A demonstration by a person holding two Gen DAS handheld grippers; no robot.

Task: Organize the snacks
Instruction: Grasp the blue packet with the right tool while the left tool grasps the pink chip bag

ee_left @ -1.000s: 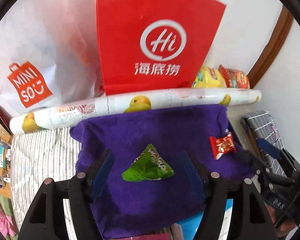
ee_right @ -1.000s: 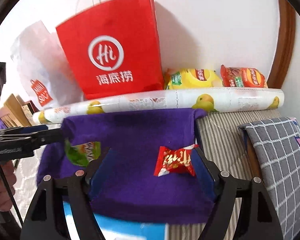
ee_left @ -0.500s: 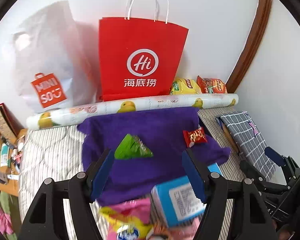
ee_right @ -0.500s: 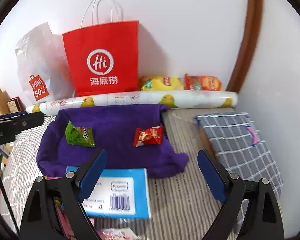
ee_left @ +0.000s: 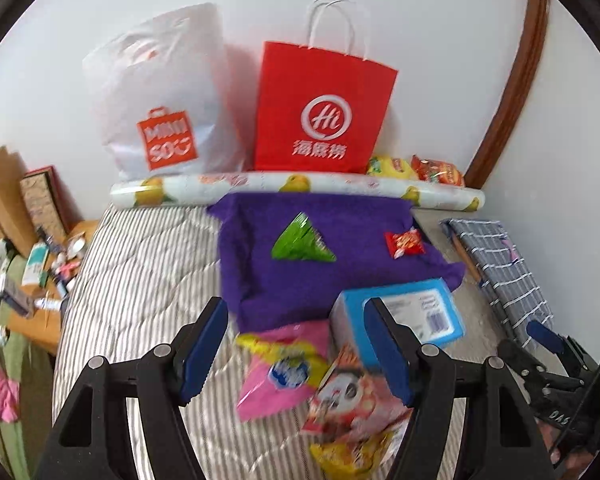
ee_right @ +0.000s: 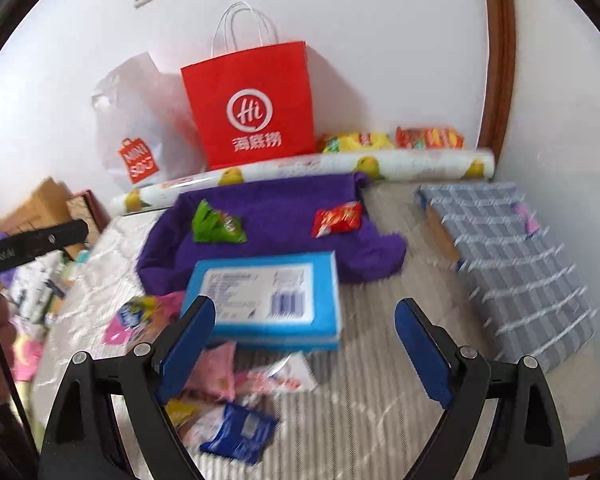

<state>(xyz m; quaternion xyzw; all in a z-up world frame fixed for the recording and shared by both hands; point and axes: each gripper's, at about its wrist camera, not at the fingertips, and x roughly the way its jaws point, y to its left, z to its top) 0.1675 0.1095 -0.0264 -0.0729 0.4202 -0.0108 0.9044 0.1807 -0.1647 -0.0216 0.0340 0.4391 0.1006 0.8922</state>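
Observation:
A purple cloth (ee_left: 300, 280) lies on the striped bed with a green packet (ee_left: 302, 242) and a red packet (ee_left: 405, 243) resting on it. In front of it sit a blue box (ee_left: 412, 312), a pink packet (ee_left: 284, 364) and a panda-print packet (ee_left: 352, 404). My left gripper (ee_left: 296, 308) hovers open above these loose snacks, holding nothing. The right wrist view shows the cloth (ee_right: 268, 208), green packet (ee_right: 216, 226), red packet (ee_right: 338, 218), blue box (ee_right: 268, 292) and a dark blue packet (ee_right: 240, 432). My right gripper (ee_right: 305, 306) stands wide open and empty above the box.
A red paper bag (ee_left: 320, 116) and a white shopping bag (ee_left: 160, 100) lean on the wall behind a printed roll (ee_left: 300, 186). Yellow and orange snack bags (ee_left: 416, 166) lie behind the roll. A checked folded fabric (ee_right: 512, 264) lies right; clutter (ee_left: 40, 264) sits left of the bed.
Both grippers have drawn back and up from the purple cloth, bringing the box and loose snacks into view. The right jaws have widened. The green and red packets stay on the cloth.

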